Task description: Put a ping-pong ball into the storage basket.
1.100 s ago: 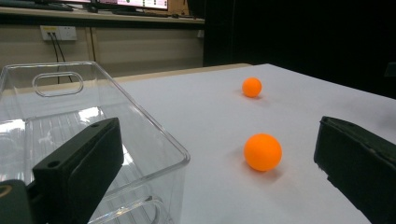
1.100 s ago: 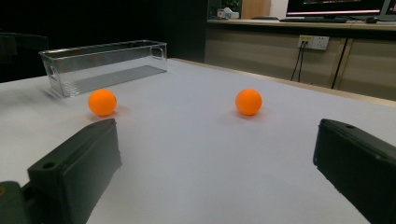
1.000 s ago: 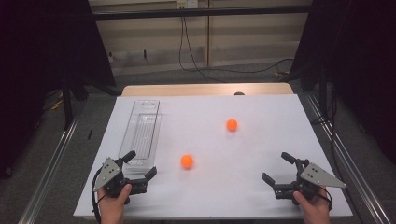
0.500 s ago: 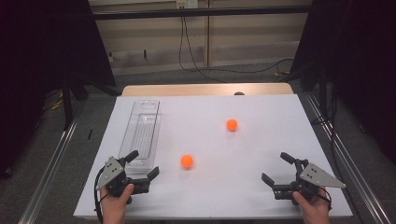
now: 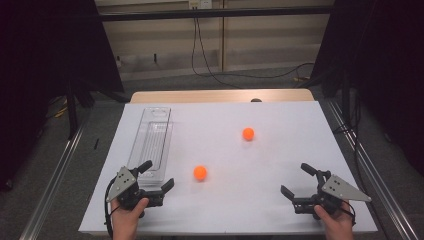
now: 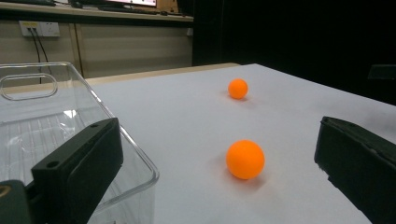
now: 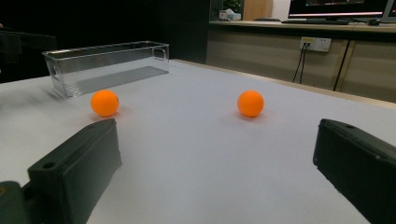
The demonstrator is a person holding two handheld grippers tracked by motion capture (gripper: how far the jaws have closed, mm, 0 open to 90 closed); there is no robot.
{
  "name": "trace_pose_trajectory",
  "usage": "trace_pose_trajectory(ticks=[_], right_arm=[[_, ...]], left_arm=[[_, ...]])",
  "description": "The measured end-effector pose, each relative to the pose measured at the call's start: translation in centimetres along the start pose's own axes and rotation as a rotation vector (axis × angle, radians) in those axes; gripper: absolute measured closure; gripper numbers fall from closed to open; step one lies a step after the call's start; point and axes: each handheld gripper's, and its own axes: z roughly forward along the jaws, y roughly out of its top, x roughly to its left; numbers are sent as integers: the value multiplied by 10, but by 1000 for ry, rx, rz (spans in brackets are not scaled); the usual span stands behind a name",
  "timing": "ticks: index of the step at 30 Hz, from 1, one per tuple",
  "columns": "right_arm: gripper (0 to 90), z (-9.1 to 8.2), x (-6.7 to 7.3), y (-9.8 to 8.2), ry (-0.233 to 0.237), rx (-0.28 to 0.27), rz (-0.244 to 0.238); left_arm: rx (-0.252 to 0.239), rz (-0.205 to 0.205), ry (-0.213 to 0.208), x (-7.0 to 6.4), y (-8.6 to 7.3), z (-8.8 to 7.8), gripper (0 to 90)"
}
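On white table, two orange balls, clear tray

Near orange ball, small, round and smooth, resting on the white worktop just beside the clear plastic tray, far orange ball alike, lying well apart toward the worktop's middle, both untouched

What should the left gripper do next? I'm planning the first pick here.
Probably ease the left gripper forward to straddle the near orange ball. Its jaws stand open and empty, that ball lies free on the white table just ahead, and the clear bin sits right beside it.
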Motion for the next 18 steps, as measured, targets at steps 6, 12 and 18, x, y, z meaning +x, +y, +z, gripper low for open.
trace_pose_trajectory(ticks=[6, 12, 18], right_arm=[[3, 0, 0, 0, 1, 0, 3], [3, 1, 0, 0, 3, -1, 0], [3, 1, 0, 0, 3, -1, -1]], left_arm=[[-4, -2, -10, -1, 0, 3, 11], [5, 5, -19, -3, 1, 6, 11], [9, 6, -21, -4, 1, 9, 11]])
